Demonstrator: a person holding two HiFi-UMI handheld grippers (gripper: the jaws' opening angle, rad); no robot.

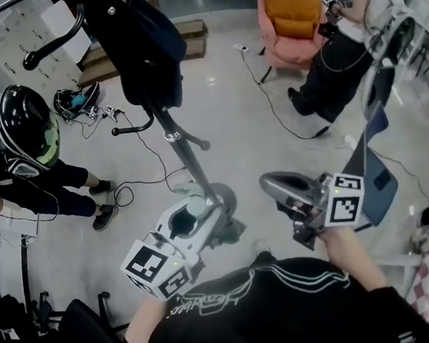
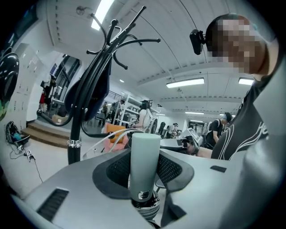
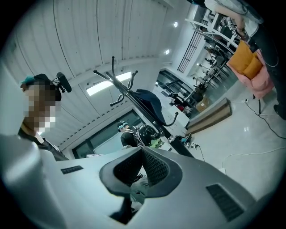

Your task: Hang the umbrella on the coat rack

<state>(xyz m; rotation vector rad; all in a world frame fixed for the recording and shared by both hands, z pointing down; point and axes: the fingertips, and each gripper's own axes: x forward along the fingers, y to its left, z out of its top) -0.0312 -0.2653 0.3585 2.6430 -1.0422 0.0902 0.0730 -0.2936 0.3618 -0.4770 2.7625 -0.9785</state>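
the umbrella handle (image 2: pixel 144 156), a plain grey cylinder with a ribbed ring at its lower end, stands upright between the textured pads of the left hand-held gripper (image 2: pixel 144 172), and the jaws are closed on it from both sides. in the head view the pale round top of the handle (image 1: pixel 195 205) shows inside this hand-held gripper (image 1: pixel 191 216), low in front of the person and just beside the lower part of the coat rack (image 1: pixel 187 158). i cannot tell clearly the rest of the umbrella from these views.

the right hand-held gripper (image 3: pixel 139 152) has its jaws brought together, the tips touching, with nothing between them. in the head view it (image 1: pixel 270 184) is held to the right of the rack pole, apart from it.

the coat rack is black with curved hooks at the top (image 2: pixel 114 38), and a dark hanging item (image 1: pixel 142 46) is on its upper part.

on the light floor (image 1: pixel 232 120) thin cables lie near the rack. a person in a black helmet (image 1: pixel 23 147) crouches at the left, a pink armchair with an orange cushion (image 1: pixel 291 24) stands far behind, and another person (image 1: pixel 346 49) stands next to it.
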